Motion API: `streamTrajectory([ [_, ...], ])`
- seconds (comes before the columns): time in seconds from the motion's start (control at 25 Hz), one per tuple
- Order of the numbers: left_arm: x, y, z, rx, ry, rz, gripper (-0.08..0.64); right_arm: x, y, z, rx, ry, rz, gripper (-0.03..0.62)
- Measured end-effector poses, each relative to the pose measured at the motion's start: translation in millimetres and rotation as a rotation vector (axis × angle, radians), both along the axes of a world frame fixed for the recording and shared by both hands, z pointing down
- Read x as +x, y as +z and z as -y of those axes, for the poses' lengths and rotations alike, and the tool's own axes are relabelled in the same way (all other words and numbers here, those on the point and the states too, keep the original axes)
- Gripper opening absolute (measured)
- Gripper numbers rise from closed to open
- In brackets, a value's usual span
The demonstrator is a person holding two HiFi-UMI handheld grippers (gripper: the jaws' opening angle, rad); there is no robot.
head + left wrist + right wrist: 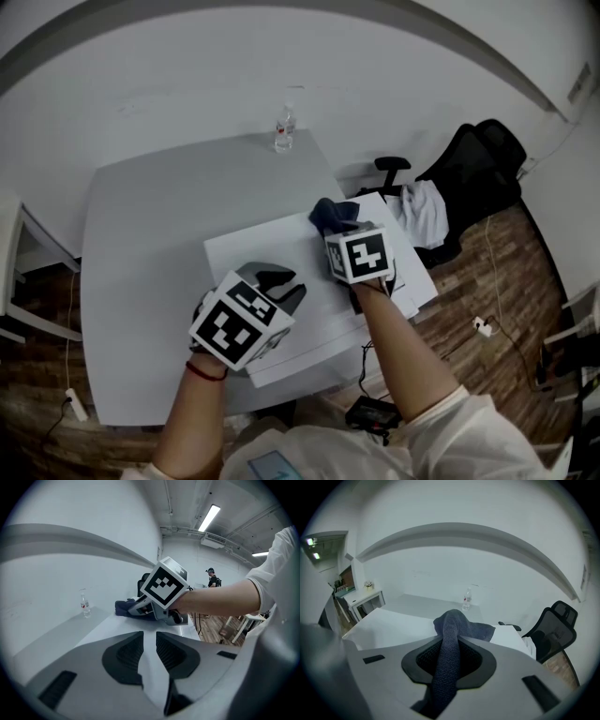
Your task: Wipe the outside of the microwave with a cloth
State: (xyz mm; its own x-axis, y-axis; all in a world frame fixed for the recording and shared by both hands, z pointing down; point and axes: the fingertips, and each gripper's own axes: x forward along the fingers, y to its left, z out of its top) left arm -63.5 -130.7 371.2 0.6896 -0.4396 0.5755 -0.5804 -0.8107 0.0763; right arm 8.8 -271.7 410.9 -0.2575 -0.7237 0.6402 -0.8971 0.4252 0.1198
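Observation:
The white microwave (281, 248) stands on a grey table (150, 216), and I look down on its flat top. A dark blue cloth (333, 214) lies bunched at the top's far right corner, with my right gripper (342, 230) shut on it. In the right gripper view the cloth (452, 625) runs out between the pads of the right gripper (449, 660) onto the white top (389, 625). My left gripper (284, 286) hovers over the top's near left part. Its jaws (150, 644) stand slightly apart with nothing between them. The microwave's sides and door are hidden.
A small water bottle (284, 129) stands at the table's far edge. A black office chair (478, 178) with a white garment sits to the right, on a wood floor. A cable and a black device (375, 412) lie on the floor by my legs.

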Motion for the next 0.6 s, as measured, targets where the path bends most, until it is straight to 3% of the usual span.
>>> streamTrajectory([
  [0.6,-20,-1,-29,-0.023,0.027,-0.031,0.084,-86,0,-35,-0.048,-0.151,0.057,0.075],
])
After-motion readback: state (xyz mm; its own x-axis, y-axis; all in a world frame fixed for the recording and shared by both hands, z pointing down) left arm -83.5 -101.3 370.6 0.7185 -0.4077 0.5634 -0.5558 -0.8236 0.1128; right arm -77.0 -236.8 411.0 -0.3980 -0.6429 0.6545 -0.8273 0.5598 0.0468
